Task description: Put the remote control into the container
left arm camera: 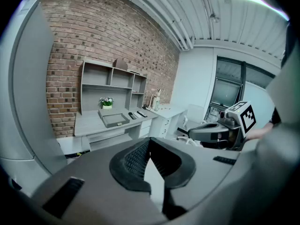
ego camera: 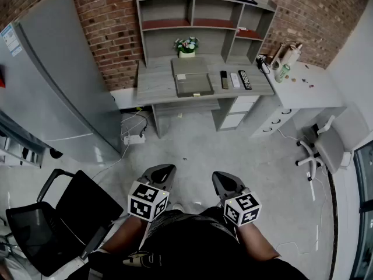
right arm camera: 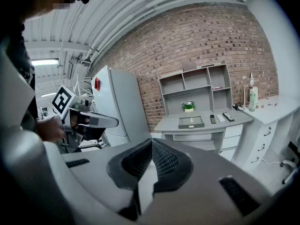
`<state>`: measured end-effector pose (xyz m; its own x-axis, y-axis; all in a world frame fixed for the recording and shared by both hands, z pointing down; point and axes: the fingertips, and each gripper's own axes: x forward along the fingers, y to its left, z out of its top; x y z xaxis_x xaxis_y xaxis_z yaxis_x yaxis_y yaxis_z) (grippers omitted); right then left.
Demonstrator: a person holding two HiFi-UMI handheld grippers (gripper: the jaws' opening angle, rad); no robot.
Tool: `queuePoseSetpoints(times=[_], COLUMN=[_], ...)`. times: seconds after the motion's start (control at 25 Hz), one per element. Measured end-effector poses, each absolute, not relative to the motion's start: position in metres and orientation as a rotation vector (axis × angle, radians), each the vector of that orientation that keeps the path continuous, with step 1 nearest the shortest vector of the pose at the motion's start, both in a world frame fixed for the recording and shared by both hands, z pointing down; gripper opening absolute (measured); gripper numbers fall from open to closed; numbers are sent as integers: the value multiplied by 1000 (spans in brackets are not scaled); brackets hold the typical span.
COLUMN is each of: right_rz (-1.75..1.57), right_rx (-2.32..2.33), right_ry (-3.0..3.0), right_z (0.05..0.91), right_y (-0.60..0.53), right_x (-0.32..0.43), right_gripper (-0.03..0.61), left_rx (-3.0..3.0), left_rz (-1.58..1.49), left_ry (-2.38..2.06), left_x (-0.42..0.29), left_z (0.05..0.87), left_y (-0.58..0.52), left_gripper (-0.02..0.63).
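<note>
Three remote controls lie side by side on the grey desk [ego camera: 157, 80]: a dark one [ego camera: 224, 79], a pale one [ego camera: 235, 79] and a black one [ego camera: 245, 79]. Just left of them sits the shallow grey container [ego camera: 192, 84], empty as far as I can see. Both grippers hang far from the desk, over the floor in front of the person. My left gripper [ego camera: 166, 169] is shut with nothing in it, its tips [left arm camera: 150, 139] meeting. My right gripper [ego camera: 220, 177] is likewise shut and empty, tips [right arm camera: 151, 141] together. The right gripper view shows the container [right arm camera: 191, 121] and remotes [right arm camera: 220, 117] in the distance.
A tall grey cabinet [ego camera: 64, 80] stands left of the desk and a black chair [ego camera: 64, 214] at the near left. A white side desk [ego camera: 303, 92] with bottles and an office chair [ego camera: 326, 147] are on the right. A power strip [ego camera: 134, 139] lies under the desk.
</note>
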<state>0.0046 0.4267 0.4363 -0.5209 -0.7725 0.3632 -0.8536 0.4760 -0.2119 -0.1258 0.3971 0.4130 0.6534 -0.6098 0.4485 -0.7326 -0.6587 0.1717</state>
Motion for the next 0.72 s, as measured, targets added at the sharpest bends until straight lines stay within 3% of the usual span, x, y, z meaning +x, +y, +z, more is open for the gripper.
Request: queuePoseSetpoints(times=[0.72], right_rz=[628], right_rx=[1380], right_ry=[-2535], right_z=[439], right_y=[430], right_x=[-9], right_gripper=[8], left_rx=[2537], left_rz=[523], left_ry=[-1041], left_x=[-124], left_z=[421], left_y=[399], left_gripper=[6])
